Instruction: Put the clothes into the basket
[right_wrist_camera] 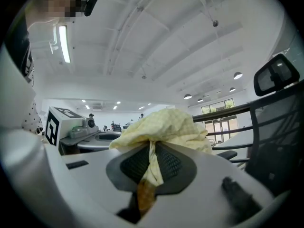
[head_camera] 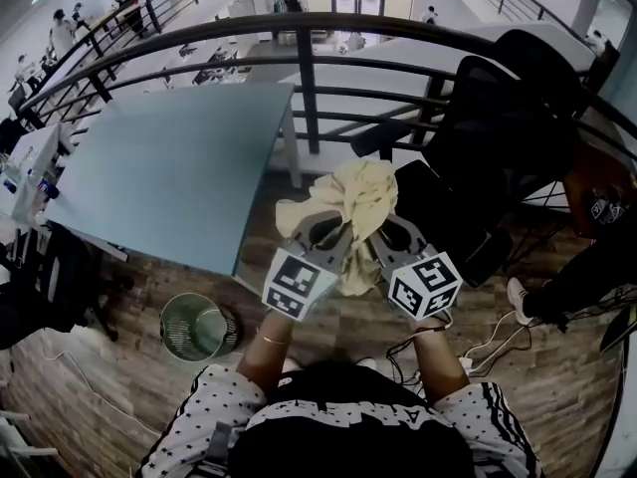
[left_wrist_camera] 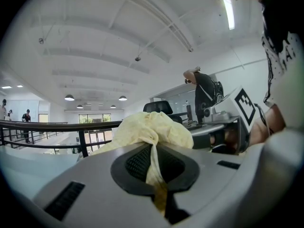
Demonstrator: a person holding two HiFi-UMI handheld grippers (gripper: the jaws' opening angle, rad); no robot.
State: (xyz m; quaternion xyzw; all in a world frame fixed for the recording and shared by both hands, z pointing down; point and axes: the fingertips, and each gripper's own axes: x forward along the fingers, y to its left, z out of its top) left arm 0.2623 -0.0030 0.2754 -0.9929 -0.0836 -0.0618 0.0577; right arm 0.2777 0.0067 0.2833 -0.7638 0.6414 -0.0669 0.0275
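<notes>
A pale yellow cloth [head_camera: 360, 199] is hanging in the air, bunched into a crumpled ball between two sets of tongs, with one loose flap trailing to the left. Its fabric is showing a fine check weave and soft folds in the left gripper view [left_wrist_camera: 152, 129] and in the right gripper view [right_wrist_camera: 166, 127].

The left tongs [head_camera: 333, 229] are clenching a thin pleat of the cloth between their ribbed black pads [left_wrist_camera: 153, 163]. The right tongs [head_camera: 383, 229] are pinching another pleat the same way [right_wrist_camera: 153, 163]. The two are sitting just beside each other.

Under the cloth a wood-plank floor [head_camera: 90, 386] is showing, not a worktop. A bare grey-blue desk [head_camera: 179, 177] is standing to the left, near the cloth but apart from it. A round wire basket [head_camera: 197, 327] is sitting on the floor near the desk's front corner, well apart from the cloth. A black office chair [head_camera: 498, 137] is standing to the right, and white cables [head_camera: 493, 342] are lying on the floor below it. Behind them a dark metal railing [head_camera: 309, 78] is curving across, and beyond it a large white hall with ceiling lights is opening out.
</notes>
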